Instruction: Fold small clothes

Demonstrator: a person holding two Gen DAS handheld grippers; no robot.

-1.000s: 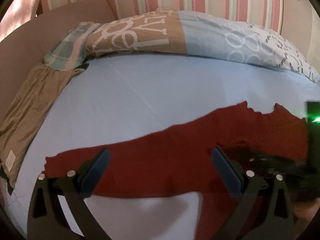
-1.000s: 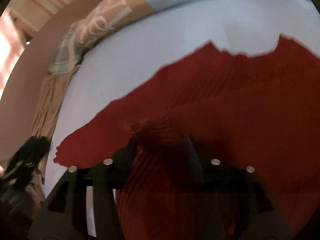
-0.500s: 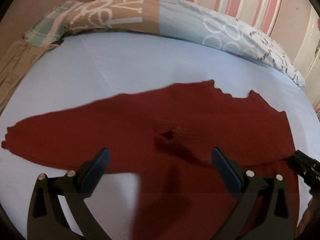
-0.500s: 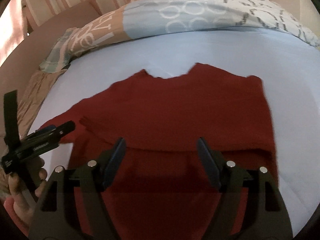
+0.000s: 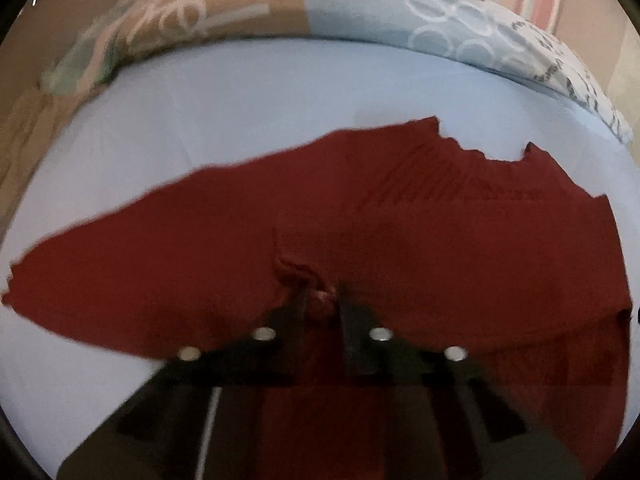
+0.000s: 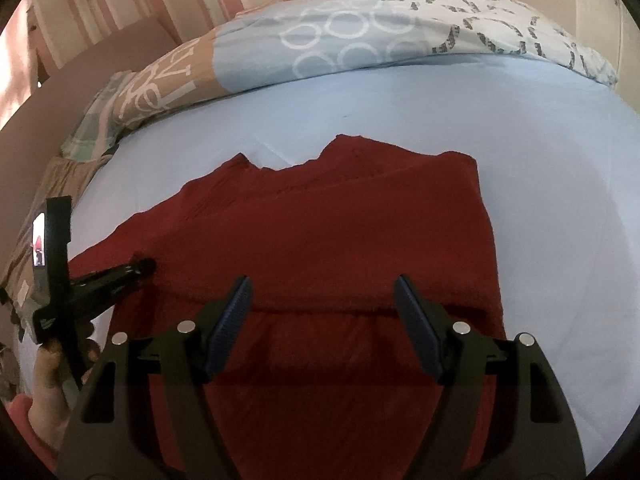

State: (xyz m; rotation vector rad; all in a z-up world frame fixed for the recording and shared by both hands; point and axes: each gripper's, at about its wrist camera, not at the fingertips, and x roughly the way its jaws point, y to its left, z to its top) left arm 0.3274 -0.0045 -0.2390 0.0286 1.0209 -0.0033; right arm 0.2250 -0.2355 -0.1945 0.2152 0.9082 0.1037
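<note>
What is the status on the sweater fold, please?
Left gripper shut on red sweater. Right gripper open above it. Right sleeve folded in, left sleeve out. Nothing obstructing.

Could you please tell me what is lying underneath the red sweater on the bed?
The red sweater lies on the light blue sheet, which shows all around it. Its right side is folded over onto its own body. Whatever is beneath the fabric itself is covered. The left gripper pinches its fabric.

Bed (image 6: 540,152) with light blue sheet, red garment (image 6: 340,240) spread on it (partly folded), duvet (image 6: 360,32) behind.
</note>
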